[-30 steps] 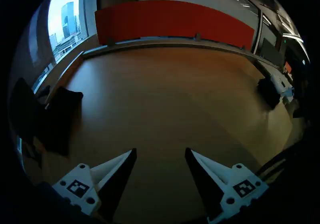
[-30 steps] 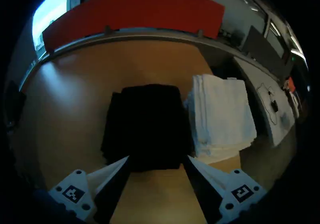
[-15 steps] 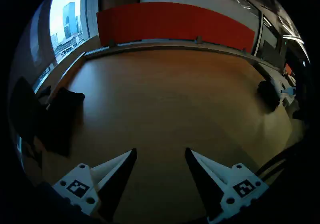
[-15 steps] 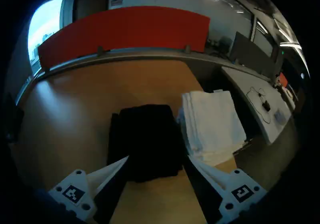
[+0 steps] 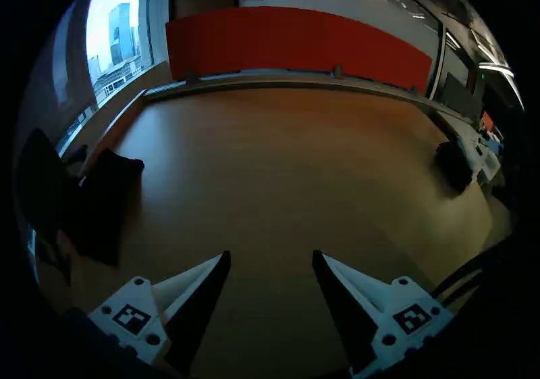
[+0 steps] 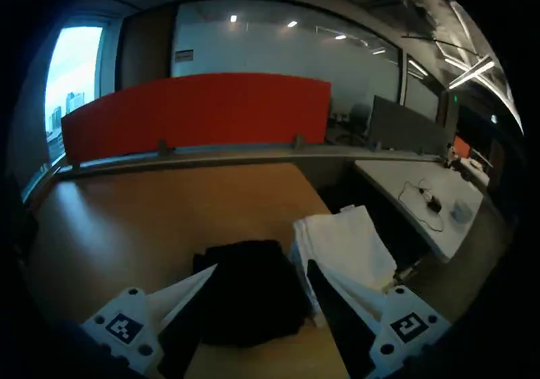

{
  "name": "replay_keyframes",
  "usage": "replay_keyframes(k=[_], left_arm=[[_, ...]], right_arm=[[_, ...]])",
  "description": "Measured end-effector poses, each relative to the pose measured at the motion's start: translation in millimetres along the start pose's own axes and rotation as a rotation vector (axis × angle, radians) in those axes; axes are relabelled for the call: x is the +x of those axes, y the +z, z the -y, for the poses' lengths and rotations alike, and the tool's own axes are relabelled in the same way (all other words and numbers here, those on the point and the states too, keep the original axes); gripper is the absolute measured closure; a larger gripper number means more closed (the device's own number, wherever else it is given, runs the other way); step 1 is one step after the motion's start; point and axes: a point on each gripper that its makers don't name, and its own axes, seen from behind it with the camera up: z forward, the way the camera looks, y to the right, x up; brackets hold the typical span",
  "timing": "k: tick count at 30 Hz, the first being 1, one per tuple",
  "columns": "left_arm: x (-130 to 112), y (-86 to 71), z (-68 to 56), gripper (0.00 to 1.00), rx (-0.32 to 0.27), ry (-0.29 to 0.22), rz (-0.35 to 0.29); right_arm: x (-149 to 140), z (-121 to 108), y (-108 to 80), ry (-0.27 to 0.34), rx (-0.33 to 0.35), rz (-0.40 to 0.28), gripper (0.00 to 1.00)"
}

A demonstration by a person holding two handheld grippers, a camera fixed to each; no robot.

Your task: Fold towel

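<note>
Big wooden tabletop (image 5: 283, 169) takes up most of the room in front of me, w/ a long red partition (image 5: 297, 41) along its far edge & a window (image 5: 115, 41) at the left corner. In the right gripper view the same tabletop (image 6: 148, 217) and partition (image 6: 196, 112) show, plus a white desk (image 6: 418, 207) well apart to the right, a cable (image 6: 418, 193) lying on it.

Towels sit near the tabletop's right end: a stack of folded white towels (image 6: 344, 250), and just beside it on the left a folded black towel (image 6: 250, 291), both flat.

Left gripper view: a dark bulky shape (image 5: 101, 203) at the left edge of the tabletop, can't tell what it is; another dark lump (image 5: 453, 166) at the far right, too small to make out.

right gripper (image 6: 262, 265): fingers (image 6: 182, 298) spread wide, nothing held, black towel showing btwn them; contact w/ it can't be told. Its right finger crosses in front of the white stack.

left gripper (image 5: 270, 254): fingers (image 5: 196, 291) likewise wide apart, nothing btwn them but bare wood.
</note>
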Motion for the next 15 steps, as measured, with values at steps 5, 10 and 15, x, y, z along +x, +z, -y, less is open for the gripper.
replay_keyframes(k=[5, 10, 15], left_arm=[[2.2, 0.2, 0.2, 0.11, 0.004, -0.013, -0.009], [9.8, 0.6, 1.7, 0.11, 0.012, -0.02, -0.033], [26.3, 1.0, 4.9, 0.11, 0.024, -0.035, -0.085]], right_arm=[[20.3, 0.3, -3.4, -0.009, -0.031, -0.089, 0.08], [38.6, 3.6, -6.4, -0.006, -0.052, -0.155, 0.08], [61.7, 15.9, -13.2, -0.005, -0.044, -0.225, 0.08]])
